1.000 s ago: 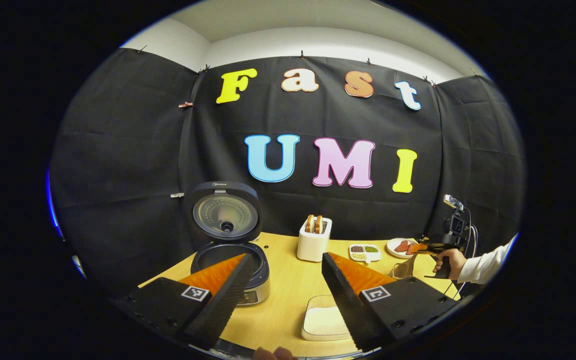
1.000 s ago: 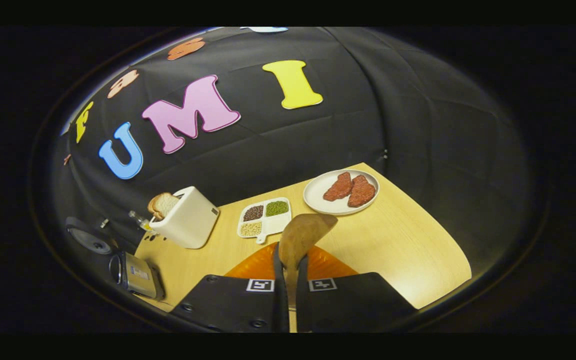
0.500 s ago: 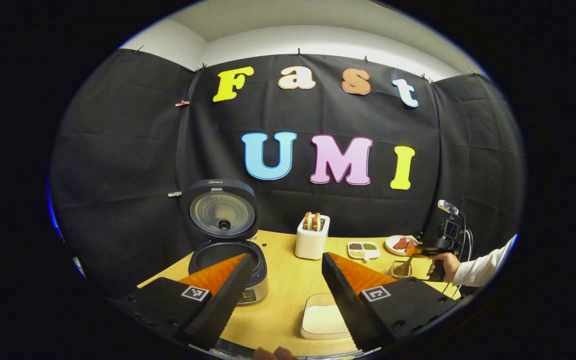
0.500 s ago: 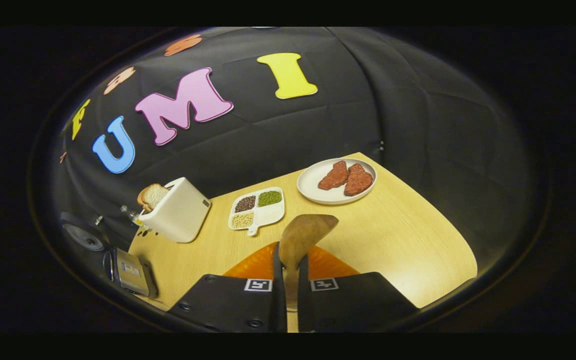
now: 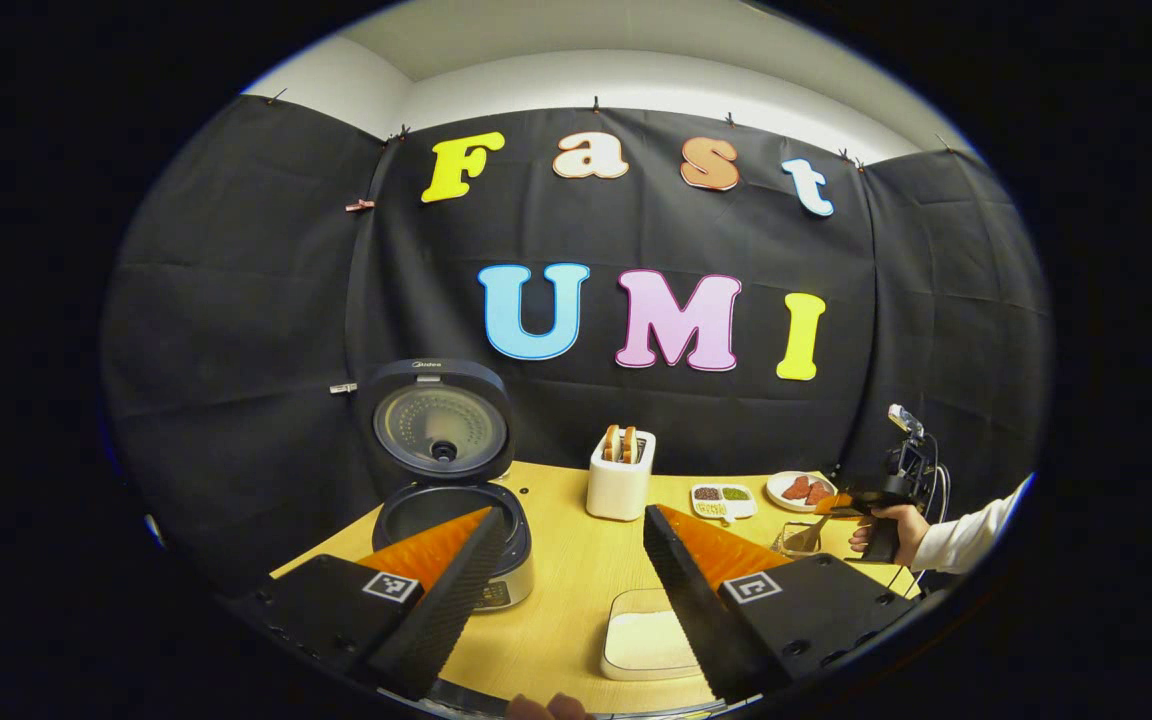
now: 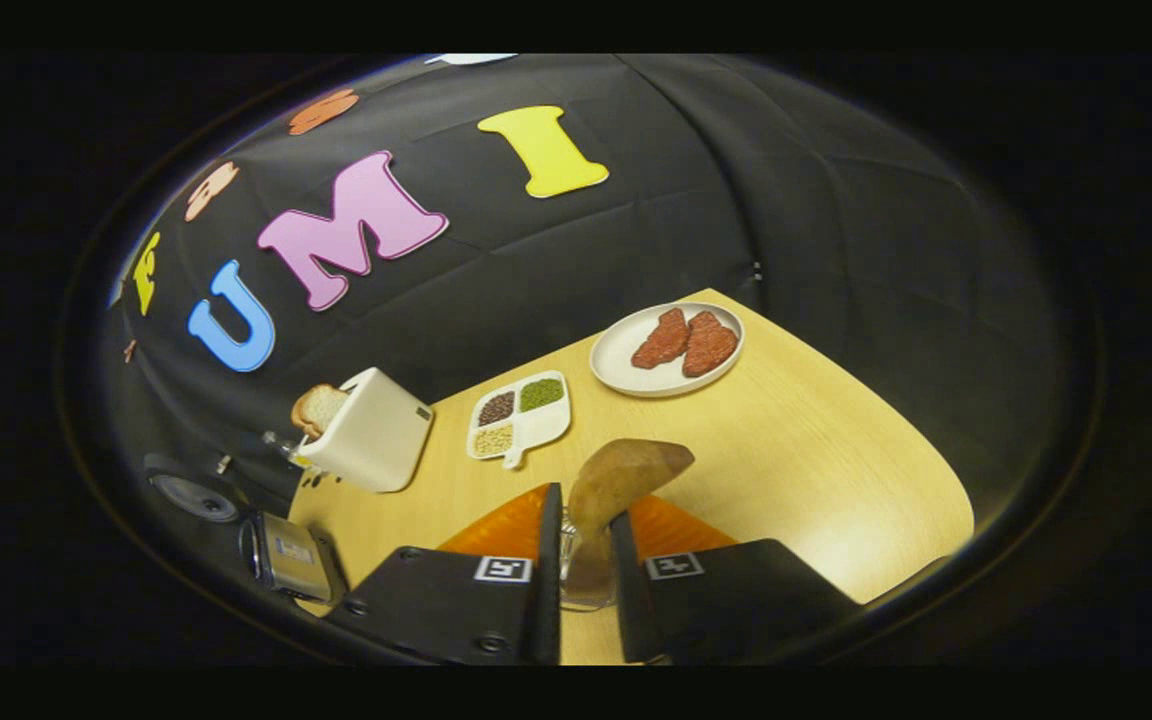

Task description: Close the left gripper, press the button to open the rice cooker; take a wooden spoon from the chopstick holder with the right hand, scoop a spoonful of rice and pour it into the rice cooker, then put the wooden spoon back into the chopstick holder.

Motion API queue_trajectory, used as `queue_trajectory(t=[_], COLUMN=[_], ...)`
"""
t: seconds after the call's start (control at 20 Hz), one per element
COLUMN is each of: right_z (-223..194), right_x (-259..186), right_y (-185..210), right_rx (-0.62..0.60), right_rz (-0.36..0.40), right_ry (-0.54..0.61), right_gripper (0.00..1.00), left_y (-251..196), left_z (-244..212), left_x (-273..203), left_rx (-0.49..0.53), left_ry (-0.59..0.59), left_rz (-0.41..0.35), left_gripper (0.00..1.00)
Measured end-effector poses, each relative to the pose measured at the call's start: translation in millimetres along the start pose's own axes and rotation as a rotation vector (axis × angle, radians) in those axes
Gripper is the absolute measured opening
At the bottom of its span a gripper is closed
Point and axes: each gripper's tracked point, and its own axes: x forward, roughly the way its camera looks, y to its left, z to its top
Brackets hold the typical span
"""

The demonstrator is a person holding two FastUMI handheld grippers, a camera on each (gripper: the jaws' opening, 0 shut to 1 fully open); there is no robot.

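I am working in a staged recording booth, not a real kitchen: black cloth (image 5: 236, 300) clipped up as walls fills the background, and at lower centre one wooden table (image 5: 566, 570) holds a rice cooker (image 5: 451, 520), toaster (image 5: 619, 480) and plated food (image 6: 666, 350).

the table (image 5: 576, 560) is pale wood with a smooth, matt grain, and the spoon (image 6: 616, 480) is darker, smooth wood. the rice cooker (image 5: 451, 500) has a glossy dark plastic lid with a shiny metal inner plate, while the toaster (image 6: 371, 445) looks like smooth white plastic. the plate (image 6: 626, 375) is glossy white and the wall (image 5: 236, 300) is matt black cloth with creases.
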Motion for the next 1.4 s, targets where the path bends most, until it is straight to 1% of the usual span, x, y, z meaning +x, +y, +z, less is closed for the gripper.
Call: queue_trajectory(t=[0.05, 0.1, 0.15, 0.2, 0.25, 0.3, 0.4, 0.45, 0.5, 0.7, 0.8, 0.95, 1.1, 1.25, 1.4], right_z=[0, 0, 0, 1, 2, 3, 5, 3, 1, -12, -10, -8, -6, -6, -7], right_x=[-1, -2, -3, -5, -6, -9, -18, -21, -27, -53, -66, -92, -113, -134, -158], right_y=[0, -3, -5, -4, -4, -7, -11, -12, -13, -9, 5, 35, 69, 102, 133], right_rx=[0.006, 0.007, 0.008, 0.013, 0.016, 0.018, 0.019, 0.021, 0.021, 0.017, 0.017, 0.014, 0.039, 0.014, -0.047], right_rz=[0.005, 0.003, 0.001, 0.002, -0.001, -0.004, -0.014, -0.016, -0.020, 0.000, 0.024, 0.075, 0.124, 0.165, 0.199], right_ry=[0.001, 0.002, 0.003, 0.000, -0.008, -0.015, -0.026, -0.028, -0.028, -0.010, -0.019, -0.035, -0.047, -0.064, -0.100], right_gripper=[0.53, 0.52, 0.60, 0.60, 0.53, 0.57, 0.78, 0.75, 0.83, 0.86, 0.86, 0.85, 0.85, 0.85, 0.86], left_y=[-1, -4, -5, -7, -8, -9, -9, -9, -9, -9, -8, -2, 8, 22, 37], left_z=[0, -1, -1, 0, 0, 1, 2, 2, 2, 3, 5, 6, 9, 16, 24], left_x=[0, 1, 2, 2, 2, 2, 2, 2, 2, 3, 4, 7, 11, 16, 21], left_rx=[-0.001, 0.001, 0.003, 0.004, 0.005, 0.005, 0.007, 0.005, 0.002, -0.009, -0.009, -0.019, -0.038, -0.057, -0.072], left_ry=[0.000, 0.002, 0.002, 0.001, -0.002, -0.004, -0.006, -0.007, -0.008, -0.012, -0.018, -0.027, -0.039, -0.059, -0.082], left_rz=[-0.005, -0.011, -0.017, -0.022, -0.025, -0.029, -0.033, -0.034, -0.036, -0.042, -0.047, -0.053, -0.051, -0.048, -0.047], left_gripper=[0.95, 0.95, 0.95, 0.95, 0.95, 0.95, 0.95, 0.95, 0.95, 0.95, 0.95, 0.95, 0.95, 0.95, 0.95])
